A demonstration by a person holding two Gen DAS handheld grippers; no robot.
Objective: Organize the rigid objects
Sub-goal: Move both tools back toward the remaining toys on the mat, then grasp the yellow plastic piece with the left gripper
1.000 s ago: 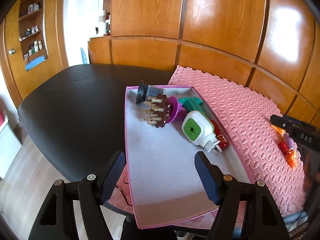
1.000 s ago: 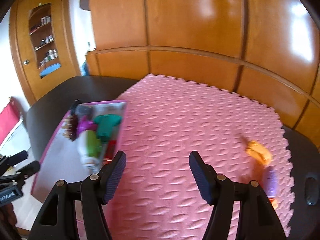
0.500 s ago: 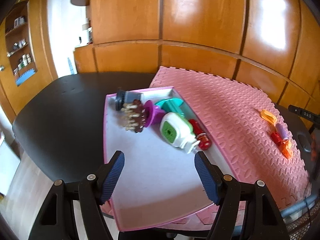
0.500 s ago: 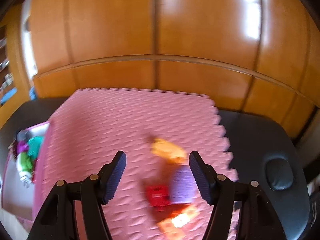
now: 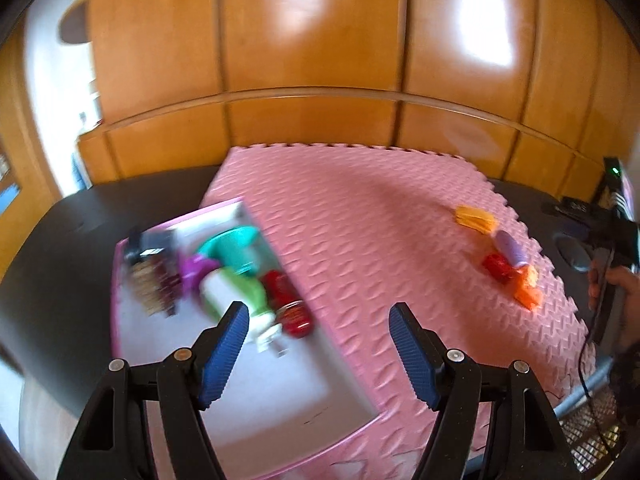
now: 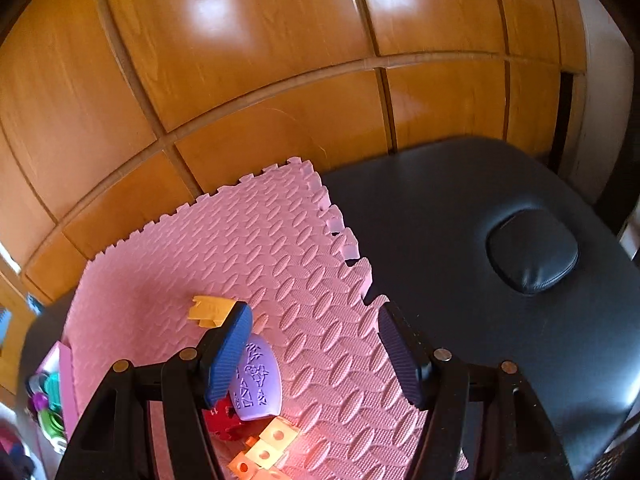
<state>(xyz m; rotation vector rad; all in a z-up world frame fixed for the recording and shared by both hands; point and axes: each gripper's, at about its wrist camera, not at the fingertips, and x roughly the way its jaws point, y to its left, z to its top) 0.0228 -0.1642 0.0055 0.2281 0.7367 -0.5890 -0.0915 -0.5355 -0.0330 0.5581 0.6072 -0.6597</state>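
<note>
My left gripper (image 5: 318, 320) is open and empty above the right wall of the pink tray (image 5: 260, 392). In the tray lie a bristle brush (image 5: 154, 286), a white and green bottle (image 5: 232, 290), a teal piece (image 5: 236, 242) and a red item (image 5: 290, 306). My right gripper (image 6: 314, 320) is open and empty over the pink foam mat (image 6: 260, 248). A purple oval piece (image 6: 258, 380) lies partly behind its left finger. A yellow piece (image 6: 210, 310), a red piece (image 6: 220, 420) and an orange block (image 6: 264, 452) lie close by.
The mat covers a black padded table (image 6: 460, 220) with a round cushion plug (image 6: 532, 250). Wooden cabinet panels (image 5: 320, 60) stand right behind the table. In the left wrist view a hand (image 5: 624, 284) holds the other gripper's handle at the right edge.
Both views have swung right. The left gripper shifted from over the tray toward the mat. The right gripper crossed the mat to the small pieces and rolled. Both jaws kept their width.
</note>
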